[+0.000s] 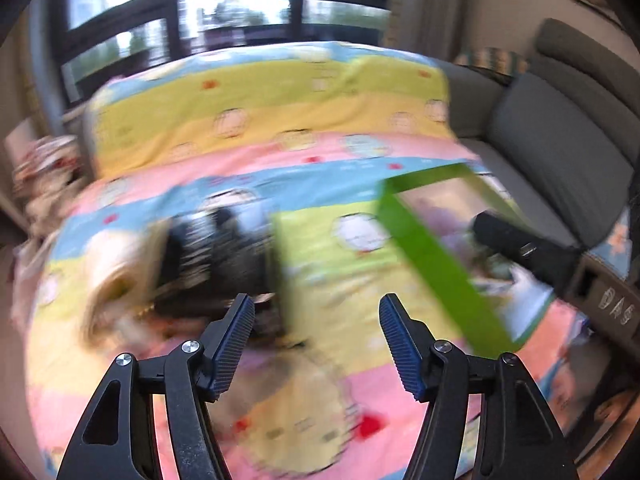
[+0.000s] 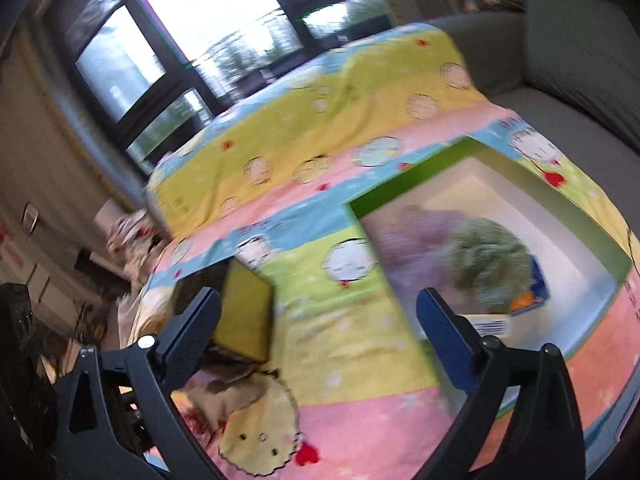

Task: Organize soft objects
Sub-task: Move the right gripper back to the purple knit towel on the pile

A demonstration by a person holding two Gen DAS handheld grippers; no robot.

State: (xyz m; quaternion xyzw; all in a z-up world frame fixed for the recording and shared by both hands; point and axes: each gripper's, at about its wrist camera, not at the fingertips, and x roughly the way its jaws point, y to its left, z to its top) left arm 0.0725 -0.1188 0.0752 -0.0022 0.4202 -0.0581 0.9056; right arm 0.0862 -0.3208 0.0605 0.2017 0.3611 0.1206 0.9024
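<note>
Where the left wrist view opens, the left gripper (image 1: pixel 316 332) stands with jaws spread and nothing between its blue ribbed pads (image 1: pixel 234 346). Item: black-and-white soft heap, blurred, kind not legible (image 1: pixel 212 256), lying on the cartoon-print bedspread in pink, yellow and blue bands (image 1: pixel 260 112), ahead and to the left of the claw, near its left pad. Item: green-walled open cardboard box (image 1: pixel 432 256), ahead and to the right, its long wall running diagonally from upper left to lower right. Item: right gripper's black body (image 1: pixel 520 246), hanging over the box's far side. Grey upholstered sofa (image 1: pixel 560 148) at the right edge.

Right wrist view. The right gripper (image 2: pixel 320 320) is likewise spread and empty. Item: the green box (image 2: pixel 400 188), white inside, ahead and to the right of the claw. Contents: a grey-green fuzzy ball (image 2: pixel 486 268) beside a pale purple fuzzy mass (image 2: pixel 408 236), with a blue-and-orange printed packet (image 2: pixel 532 296) near them. Item: a yellow-faced flat box with dark sides (image 2: pixel 244 320), ahead-left, just beside the left pad; past it, dark fabric, partly hidden.

Judgement: remaining loose soft goods lie leftward, the container rightward; the left hand is nearer the black-and-white heap, and its coming reach runs forward-left.
</note>
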